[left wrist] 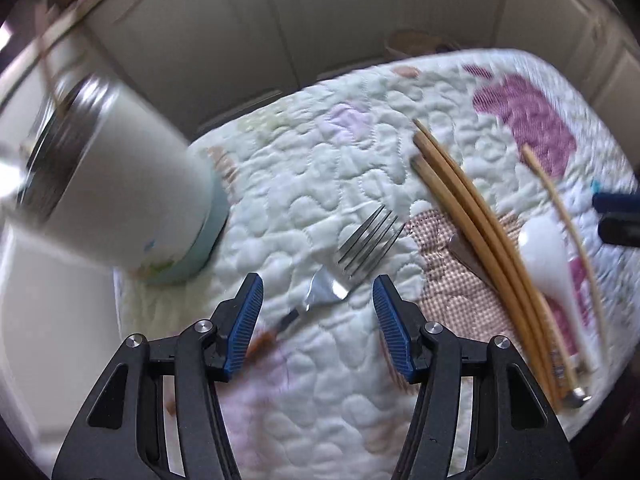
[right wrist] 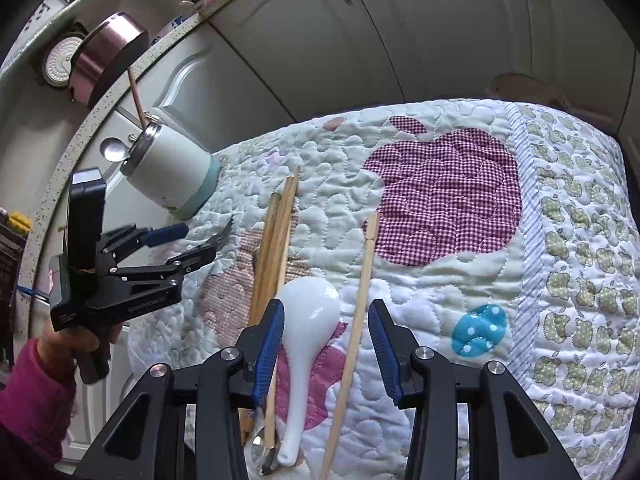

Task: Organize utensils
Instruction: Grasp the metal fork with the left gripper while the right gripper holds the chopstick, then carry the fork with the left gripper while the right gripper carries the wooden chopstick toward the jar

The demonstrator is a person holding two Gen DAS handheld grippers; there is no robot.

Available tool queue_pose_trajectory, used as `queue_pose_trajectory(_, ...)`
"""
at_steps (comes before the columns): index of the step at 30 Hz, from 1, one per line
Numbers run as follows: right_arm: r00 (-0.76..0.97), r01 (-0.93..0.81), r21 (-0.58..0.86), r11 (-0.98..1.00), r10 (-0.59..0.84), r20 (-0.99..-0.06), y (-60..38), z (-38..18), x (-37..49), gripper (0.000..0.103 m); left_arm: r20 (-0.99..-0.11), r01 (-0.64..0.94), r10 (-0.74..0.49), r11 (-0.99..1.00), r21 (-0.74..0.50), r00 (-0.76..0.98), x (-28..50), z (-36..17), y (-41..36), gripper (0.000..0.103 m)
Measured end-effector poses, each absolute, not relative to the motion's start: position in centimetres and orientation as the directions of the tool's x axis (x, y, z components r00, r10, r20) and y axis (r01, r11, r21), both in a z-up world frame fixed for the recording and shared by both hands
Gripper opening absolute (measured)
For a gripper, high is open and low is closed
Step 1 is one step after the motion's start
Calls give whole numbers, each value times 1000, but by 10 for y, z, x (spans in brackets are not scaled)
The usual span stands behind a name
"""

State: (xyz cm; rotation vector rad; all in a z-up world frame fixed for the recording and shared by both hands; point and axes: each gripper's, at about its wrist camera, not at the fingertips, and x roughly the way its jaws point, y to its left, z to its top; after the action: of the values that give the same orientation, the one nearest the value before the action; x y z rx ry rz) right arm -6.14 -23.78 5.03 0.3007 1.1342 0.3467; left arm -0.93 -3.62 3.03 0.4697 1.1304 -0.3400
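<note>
Steel fork (left wrist: 352, 256) between open left claw (left wrist: 318, 312)

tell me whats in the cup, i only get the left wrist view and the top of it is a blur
Observer: In the right wrist view the cup holds a chopstick and a metal spoon, both sticking out of its mouth.
Operator: is my right gripper over anything, i just see a dark bit at the edge
Observer: The right gripper is open, with the white spoon and a single chopstick lying between its fingers.
Operator: anything on the cloth past the spoon
Observer: A blue spotted patch is sewn on the cloth, to the right of that chopstick.
</note>
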Motion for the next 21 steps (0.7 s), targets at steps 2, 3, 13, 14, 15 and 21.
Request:
queue_pose_trajectory(2, 373, -105, 363, 926, 375, -849, -235, 47, -56, 42, -928, 518, -32, 837, 178, 371, -4, 26, -44, 57)
queue_pose_trajectory(3, 370, -103, 349, 931, 362, -856, -234, 45, -53, 42, -931, 524, -32, 833, 176, 363, -1, 25, -47, 57)
queue_pose_trajectory(13, 376, -130, 220, 967, 254, -891, -209, 24, -16, 18, -947, 549, -123, 834, 63, 296, 24, 23, -60, 23)
queue_pose_trajectory(14, 378, -139, 209, 968, 247, -892, -207, 24, -15, 8, -949, 540, -108, 838, 73, 297, 25, 22, -66, 20)
queue_pose_trajectory(15, 381, -148, 202, 968, 245, -892, -207, 23, -15, 7, -946, 538, -96, 838, 92, 310, 23, 23, -67, 11)
queue_pose_trajectory(21, 434, -176, 225, 958, 280, -856, -212, 42, -32, 6, -930, 455, -211, 889, -54, 302, 15, 52, -38, 6)
